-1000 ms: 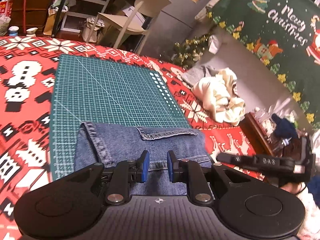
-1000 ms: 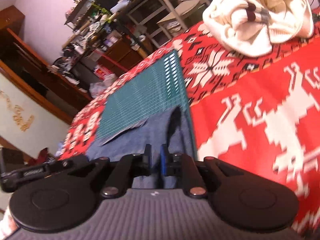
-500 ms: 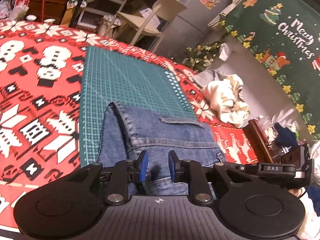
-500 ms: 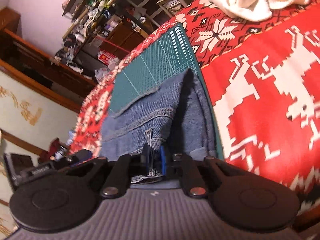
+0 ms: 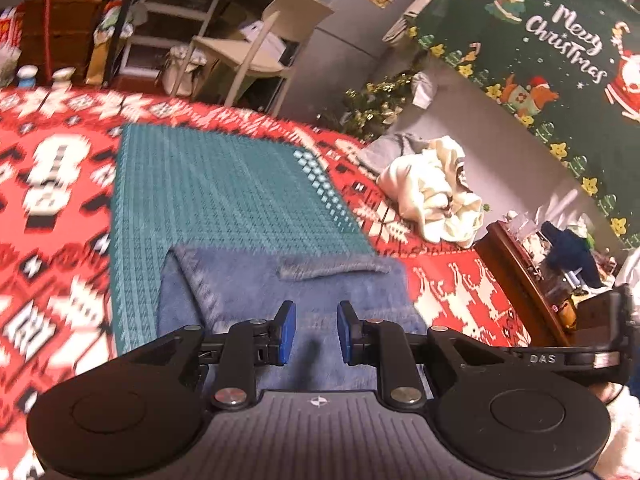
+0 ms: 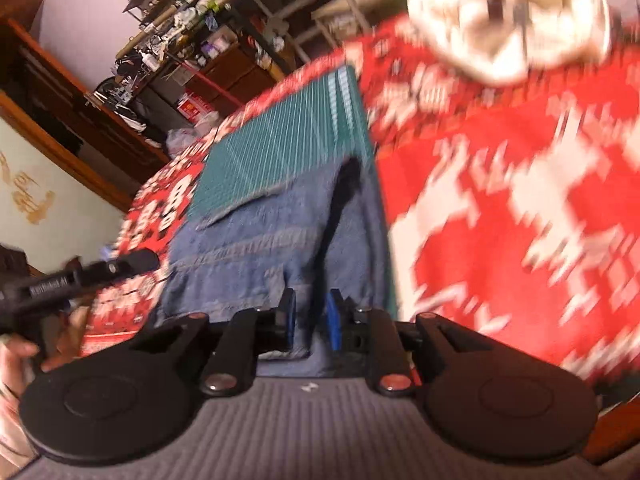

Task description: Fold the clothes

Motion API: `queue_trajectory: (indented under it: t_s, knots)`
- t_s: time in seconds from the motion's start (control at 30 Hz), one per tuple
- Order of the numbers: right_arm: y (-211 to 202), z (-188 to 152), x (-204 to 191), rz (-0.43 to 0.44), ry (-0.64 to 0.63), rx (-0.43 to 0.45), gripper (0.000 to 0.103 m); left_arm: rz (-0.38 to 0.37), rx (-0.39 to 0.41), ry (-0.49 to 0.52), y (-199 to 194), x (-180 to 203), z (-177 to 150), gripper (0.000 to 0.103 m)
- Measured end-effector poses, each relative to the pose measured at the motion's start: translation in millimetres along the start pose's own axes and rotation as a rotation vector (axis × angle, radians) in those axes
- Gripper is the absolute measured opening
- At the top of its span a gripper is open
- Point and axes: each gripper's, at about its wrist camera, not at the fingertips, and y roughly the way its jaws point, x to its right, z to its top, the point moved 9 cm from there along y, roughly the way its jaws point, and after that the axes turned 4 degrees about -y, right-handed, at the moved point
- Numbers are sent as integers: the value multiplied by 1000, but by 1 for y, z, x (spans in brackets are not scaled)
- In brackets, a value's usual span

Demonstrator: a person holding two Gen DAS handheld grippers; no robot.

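Folded blue jeans (image 5: 280, 288) lie on the near end of a green cutting mat (image 5: 224, 192). My left gripper (image 5: 313, 330) hovers over their near part, open by a narrow gap, with nothing between the blue pads. In the right wrist view the jeans (image 6: 260, 240) lie along the mat's (image 6: 288, 144) right edge, with a dark fold down the middle. My right gripper (image 6: 311, 320) is at their near hem and its jaws are opening. Denim shows behind the gap and the pads no longer press on it. Both views are motion-blurred.
A red patterned cloth (image 5: 52, 200) covers the table. A heap of white clothes (image 5: 436, 192) lies far right of the mat, also visible in the right wrist view (image 6: 508, 28). A hand (image 6: 16, 356) holds the other tool at the left. A chair (image 5: 260, 40) and shelves stand beyond.
The right jaws, pinched on the jeans' near hem half a second ago, have parted and let it go. The left gripper has shifted over the jeans with its gap much the same.
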Motion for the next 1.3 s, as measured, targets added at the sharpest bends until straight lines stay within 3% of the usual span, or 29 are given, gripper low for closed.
queue_trajectory:
  t_s: [0.17,0.37,0.6,0.73,0.83,0.93,1.03,1.1,1.2,1.3]
  knots:
    - [-6,40,-12,-67,-133,113,15,24,18,55,27,13,15,20]
    - [34,61,-45,-129,-285,195,11,92,6,97,56,13,9,17]
    - [69,39,-51,-206,-455,179,11,152,-5,150,67,1,-12,7]
    - [70,26,-50,-229,-518,162,10,122,3,125,64,-7,-16,3]
    - [71,23,-44,-211,-507,157,10,79,7,81,62,-14,-16,3]
    - [65,27,-40,-206,-460,147,9,91,15,66,55,-14,-15,3]
    - [54,36,-37,-214,-412,157,10,107,80,57,43,-12,-6,3]
    - [47,46,-35,-201,-379,193,10,105,126,35,38,-14,5,13]
    - [50,60,-36,-205,-362,202,10,178,117,57,46,-24,16,13]
    - [67,62,-32,-242,-379,148,10,273,106,103,52,-42,13,9]
